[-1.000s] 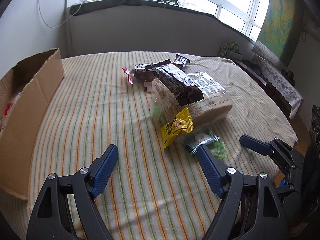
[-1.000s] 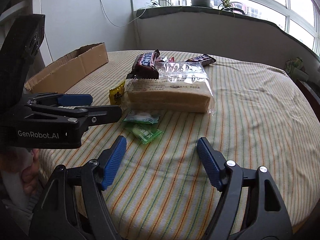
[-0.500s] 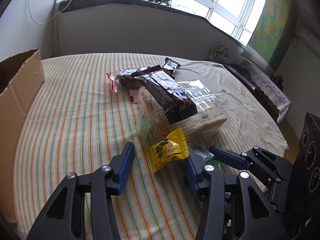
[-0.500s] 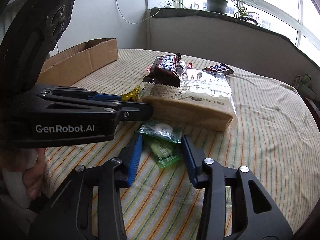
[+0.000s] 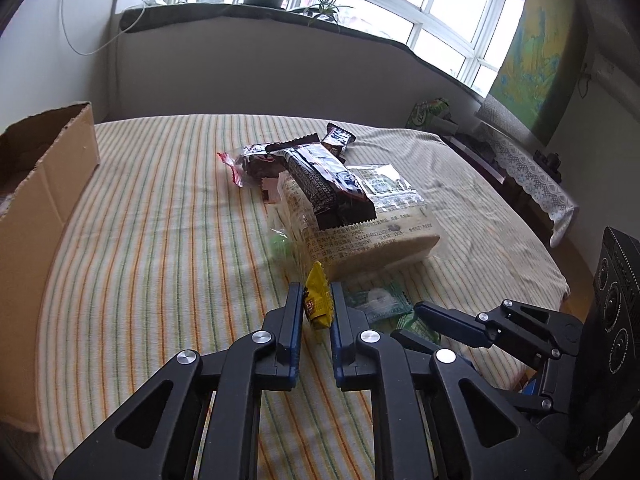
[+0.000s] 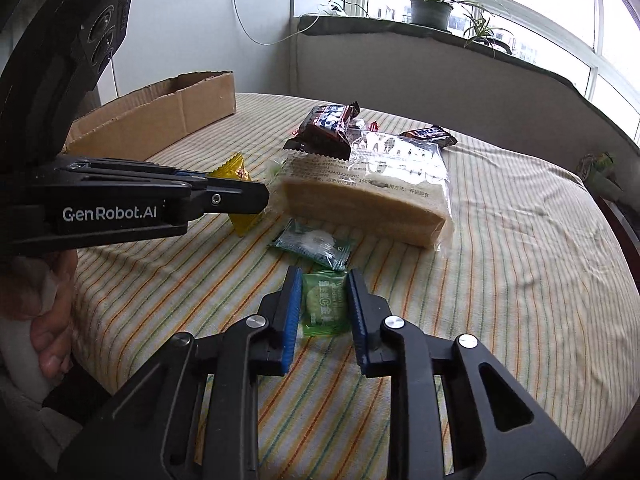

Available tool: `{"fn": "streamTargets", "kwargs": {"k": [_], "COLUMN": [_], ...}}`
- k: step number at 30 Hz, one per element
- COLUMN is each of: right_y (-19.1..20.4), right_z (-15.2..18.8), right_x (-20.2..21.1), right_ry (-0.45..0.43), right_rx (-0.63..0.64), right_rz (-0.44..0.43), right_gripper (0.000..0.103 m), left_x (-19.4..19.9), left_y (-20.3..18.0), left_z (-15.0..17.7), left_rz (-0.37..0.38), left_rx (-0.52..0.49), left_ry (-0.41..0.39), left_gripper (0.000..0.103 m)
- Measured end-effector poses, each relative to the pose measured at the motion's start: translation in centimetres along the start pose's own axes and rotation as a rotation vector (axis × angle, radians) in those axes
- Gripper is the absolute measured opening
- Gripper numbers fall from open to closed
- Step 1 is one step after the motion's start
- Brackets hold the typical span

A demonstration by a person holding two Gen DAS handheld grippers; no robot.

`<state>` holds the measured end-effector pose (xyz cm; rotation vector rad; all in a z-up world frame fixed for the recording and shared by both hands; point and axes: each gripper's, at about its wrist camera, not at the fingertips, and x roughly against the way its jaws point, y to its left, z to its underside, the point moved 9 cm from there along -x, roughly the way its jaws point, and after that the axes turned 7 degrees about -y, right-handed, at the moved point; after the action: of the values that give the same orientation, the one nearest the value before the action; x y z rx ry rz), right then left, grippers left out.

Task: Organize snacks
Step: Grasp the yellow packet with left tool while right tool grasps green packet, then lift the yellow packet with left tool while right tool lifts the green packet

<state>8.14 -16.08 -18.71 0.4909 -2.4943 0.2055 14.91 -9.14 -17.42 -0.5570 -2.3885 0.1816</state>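
Note:
My left gripper (image 5: 316, 296) is shut on a small yellow snack packet (image 5: 317, 300), squeezed upright between the blue pads; the packet also shows in the right wrist view (image 6: 236, 184). My right gripper (image 6: 323, 280) is closed around a light green packet (image 6: 322, 304) lying on the striped cloth. A darker green packet (image 6: 316, 243) lies just beyond it. A large clear bag of bread (image 6: 368, 196) carries a dark chocolate bar bag (image 6: 328, 128) on top.
An open cardboard box (image 5: 36, 200) stands at the table's left edge. A small dark bar (image 6: 430, 135) and red-wrapped sweets (image 5: 256, 162) lie behind the bread. The left gripper's body (image 6: 120, 200) crosses the right wrist view. A lace-covered side table (image 5: 528, 176) stands right.
Both grippers moved forward and down to the packets and closed, the left on the yellow packet, the right around the light green one.

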Motion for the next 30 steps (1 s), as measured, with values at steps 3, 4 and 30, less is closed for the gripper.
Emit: {"fn": "streamTargets", "kwargs": {"k": [3,4,30], "right_y": [0.0,-0.1,-3.4], "right_z": [-0.1,-0.1,-5.3], "right_x": [0.2,0.2,4.5], "right_ry": [-0.004,-0.005,-0.138], "right_rx": [-0.003,-0.004,-0.116], "right_rz": [0.004,0.006,0.079], "right_gripper": [0.023,0.023,0.023], "left_x": [0.3,0.3,5.2], "left_y": [0.2,0.2,-0.2], "left_z": [0.0,0.0,-4.2], "left_rz": [-0.005,-0.005,-0.042], "left_rx": [0.003,0.003,0.001], "left_ry": [0.000,0.000,-0.152], "left_gripper": [0.011,0.011,0.008]}}
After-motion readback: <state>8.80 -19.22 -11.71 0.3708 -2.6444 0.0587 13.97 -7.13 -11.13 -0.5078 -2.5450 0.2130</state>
